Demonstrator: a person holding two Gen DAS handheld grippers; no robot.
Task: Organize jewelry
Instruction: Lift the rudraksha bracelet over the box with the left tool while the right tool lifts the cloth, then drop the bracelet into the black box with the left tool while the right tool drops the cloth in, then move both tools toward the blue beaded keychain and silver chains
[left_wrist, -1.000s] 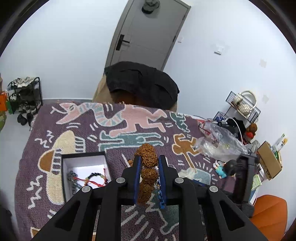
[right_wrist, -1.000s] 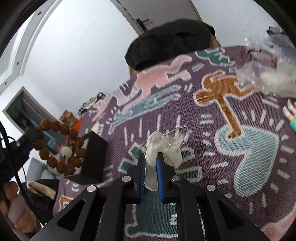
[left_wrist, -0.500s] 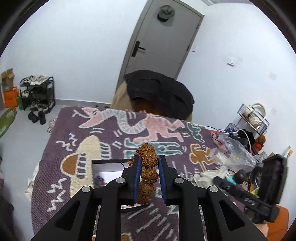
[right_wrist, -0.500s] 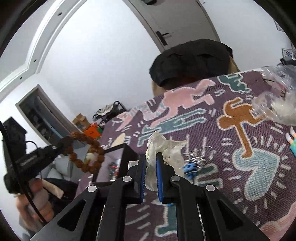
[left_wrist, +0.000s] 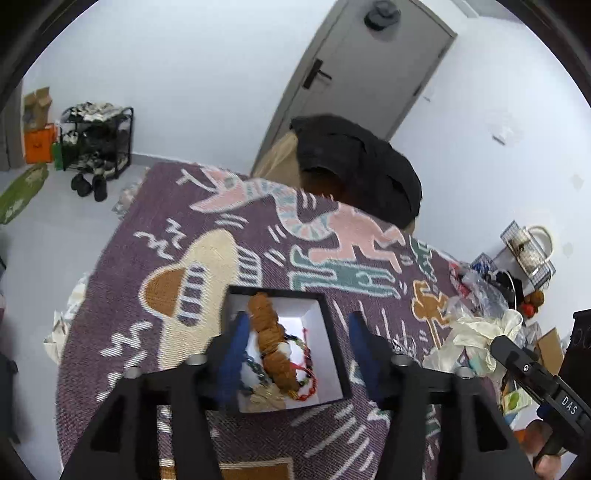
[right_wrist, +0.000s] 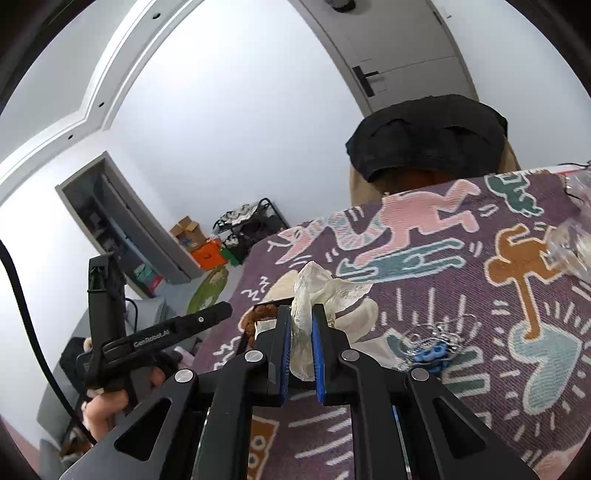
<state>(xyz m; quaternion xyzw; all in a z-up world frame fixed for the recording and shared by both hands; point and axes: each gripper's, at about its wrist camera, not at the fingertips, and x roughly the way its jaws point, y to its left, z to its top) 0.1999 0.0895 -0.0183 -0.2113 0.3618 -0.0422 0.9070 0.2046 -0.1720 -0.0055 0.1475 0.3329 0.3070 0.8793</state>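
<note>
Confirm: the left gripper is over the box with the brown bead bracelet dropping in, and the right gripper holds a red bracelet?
Not quite. The right gripper is shut on a clear plastic bag, not a red bracelet, as the right wrist view shows. The rest holds: the left gripper, jaws opening, is over the box with the brown bead bracelet dropping in.

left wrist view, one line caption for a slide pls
Left gripper jaws opening over the black jewelry box, brown bead bracelet dropping in among others.

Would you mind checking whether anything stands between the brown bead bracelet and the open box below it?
Nothing visible does. The bracelet hangs between the left tool's opening jaws, directly over the box, whose top is uncovered; other bracelets already lie inside.
</note>
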